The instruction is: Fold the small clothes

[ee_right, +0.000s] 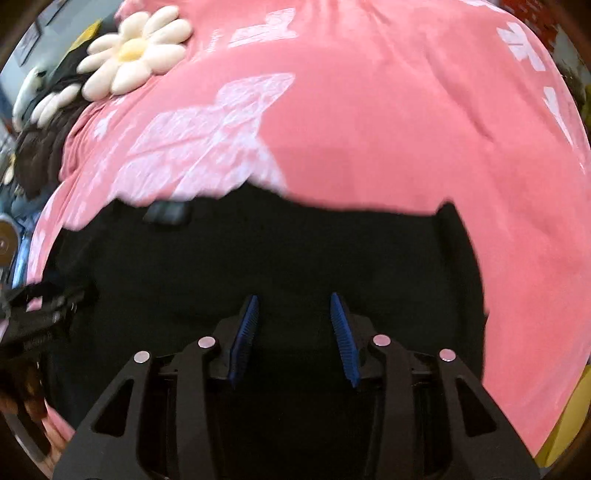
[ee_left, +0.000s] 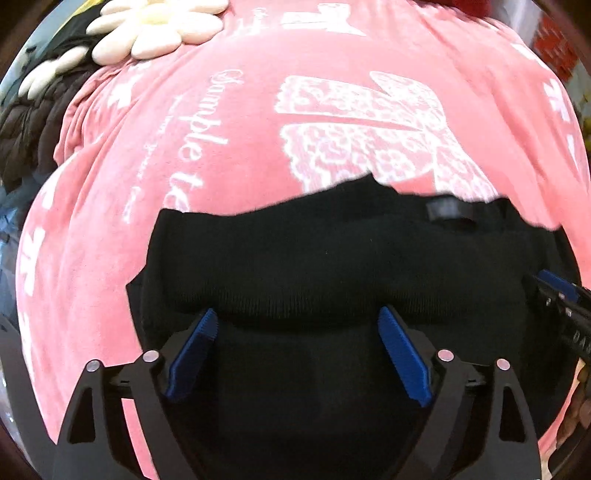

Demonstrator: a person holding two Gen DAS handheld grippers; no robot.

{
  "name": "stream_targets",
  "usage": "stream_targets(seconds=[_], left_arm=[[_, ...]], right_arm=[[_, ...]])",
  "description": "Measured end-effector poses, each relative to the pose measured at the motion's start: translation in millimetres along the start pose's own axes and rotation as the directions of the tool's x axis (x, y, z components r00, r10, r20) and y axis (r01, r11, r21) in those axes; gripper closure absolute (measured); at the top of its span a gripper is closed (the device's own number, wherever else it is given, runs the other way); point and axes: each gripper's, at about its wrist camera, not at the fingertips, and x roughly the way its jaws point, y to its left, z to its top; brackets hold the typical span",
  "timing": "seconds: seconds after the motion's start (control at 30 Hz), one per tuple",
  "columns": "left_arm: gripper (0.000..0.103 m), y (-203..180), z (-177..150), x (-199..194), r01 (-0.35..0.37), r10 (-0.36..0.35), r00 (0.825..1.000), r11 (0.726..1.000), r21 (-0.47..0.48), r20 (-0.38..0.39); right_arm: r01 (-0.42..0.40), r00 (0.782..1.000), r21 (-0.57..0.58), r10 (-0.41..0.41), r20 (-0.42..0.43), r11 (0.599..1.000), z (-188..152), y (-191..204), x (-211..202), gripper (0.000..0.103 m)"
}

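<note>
Left wrist view: black knit garment lies on the pink printed blanket, soft, light, floppy by the look, likely to sag unless taken at an edge or corner. Left gripper hovers low over its near fold, fingers spread wide, holding nothing. Daisy cushion sits far left.

Right wrist view: right gripper points across the same garment, fingers parted, narrower, nothing pinched. Left gripper pokes in at the left edge.
</note>
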Motion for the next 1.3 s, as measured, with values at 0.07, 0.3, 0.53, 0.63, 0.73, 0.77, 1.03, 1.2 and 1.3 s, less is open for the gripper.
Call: stream_targets(seconds=[0.07,0.3,0.53,0.63,0.73,0.77,1.03,1.2,1.3], left_arm=[[0.017,5,4,-4,0.016,-0.016,1.000,0.999,-0.030,-0.013],[0.020,13,-4,-7,-0.003,0.003,1.000,1.000,-0.019,0.002],[0.021,13,-49,-58,0.051,-0.050,0.996,0.999,-0.013,0.078],[0.021,22,-83,-65,0.095,-0.092,0.995,0.993,-0.069,0.046],[0.021,35,-118,-63,0.077,-0.076,0.997,0.991,-0.109,0.005],[0.021,39,-125,-62,0.064,-0.066,0.998,0.991,-0.115,-0.007],[0.021,41,-158,-77,0.042,-0.045,0.999,0.990,-0.132,-0.020],[0.021,38,-167,-81,0.048,-0.052,0.998,0.990,-0.134,-0.027],[0.021,44,-174,-80,0.082,-0.088,0.996,0.981,-0.175,-0.028]], right_arm=[[-0.018,0.999,0.030,0.017,0.028,0.999,8,-3,-13,0.066],[0.034,0.999,0.083,-0.036,0.020,0.996,-40,-51,-17,0.066],[0.060,0.997,0.068,-0.064,0.052,0.996,-85,-53,-64,0.065],[0.112,0.993,0.046,-0.113,0.017,0.993,-116,-57,-51,0.065],[0.089,0.994,0.069,-0.093,0.059,0.994,-128,-52,-75,0.064],[0.062,0.995,0.080,-0.069,0.075,0.995,-133,-50,-83,0.064],[0.031,0.994,0.024,-0.033,0.103,0.999,-194,-12,-102,0.064],[0.054,0.990,-0.039,-0.049,0.130,0.998,-200,10,-103,0.056],[0.077,0.988,-0.065,-0.068,0.139,0.995,-204,21,-100,0.052]])
